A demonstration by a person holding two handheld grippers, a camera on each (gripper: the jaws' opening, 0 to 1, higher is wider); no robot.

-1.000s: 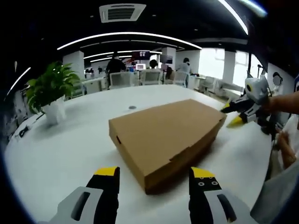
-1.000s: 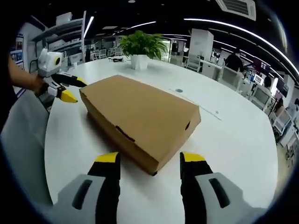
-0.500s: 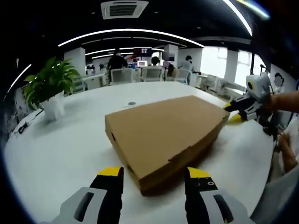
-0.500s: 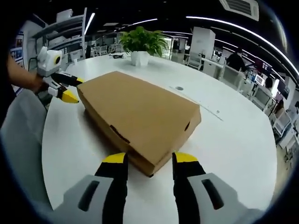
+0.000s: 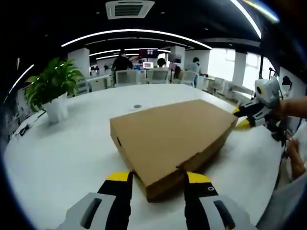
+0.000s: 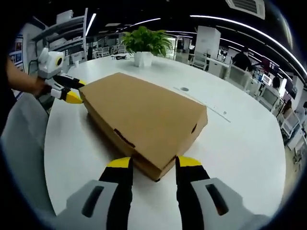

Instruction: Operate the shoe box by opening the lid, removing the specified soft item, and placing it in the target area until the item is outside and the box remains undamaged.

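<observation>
- The left claw point(image 5: 158, 178) stands open, its yellow-tipped jaws spread to either side of the near corner of the shoe box point(image 5: 172, 132); whether the jaws touch the cardboard cannot be told.
- The right claw point(image 6: 149, 165) is open too, its jaws set on either side of the opposite corner of the shoe box point(image 6: 144, 115).
- In the right gripper view the left claw point(image 6: 67, 88) appears at the box's far left corner, held by a person's hand point(image 6: 36, 85).
- In the left gripper view the right claw point(image 5: 247, 117) sits at the box's far right corner.
- The brown box lies flat with its lid shut on the white round tabletop point(image 5: 62, 148), roughly in the middle.
- A potted plant point(image 5: 50, 91) stands on the tabletop well apart from the box, toward the far edge.
- Beyond the tabletop are office desks and chairs with people point(image 5: 121, 62) in the background.
</observation>
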